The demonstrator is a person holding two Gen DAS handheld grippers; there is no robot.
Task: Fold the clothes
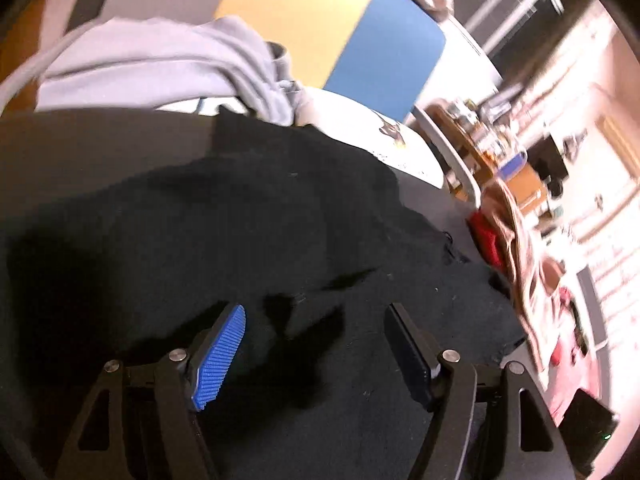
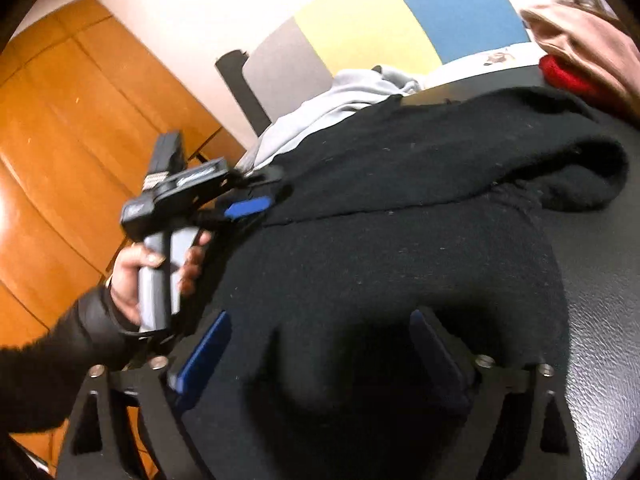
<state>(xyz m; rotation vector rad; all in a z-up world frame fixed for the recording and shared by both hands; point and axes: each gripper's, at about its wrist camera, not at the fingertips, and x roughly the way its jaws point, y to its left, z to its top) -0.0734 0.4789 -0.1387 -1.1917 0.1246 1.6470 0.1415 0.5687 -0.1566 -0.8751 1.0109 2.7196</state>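
A black garment (image 2: 400, 208) is seen part-folded at mid-frame, one layer overlapped; both the left gripper (image 1: 316, 344) and right gripper (image 2: 320, 352) are held released above it.

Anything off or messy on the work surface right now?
Nothing damaged or spilled. The black sweater lies rumpled, one part bunched toward the right. A grey hoodie sits crumpled behind it, and red cloth is heaped at the far edge.
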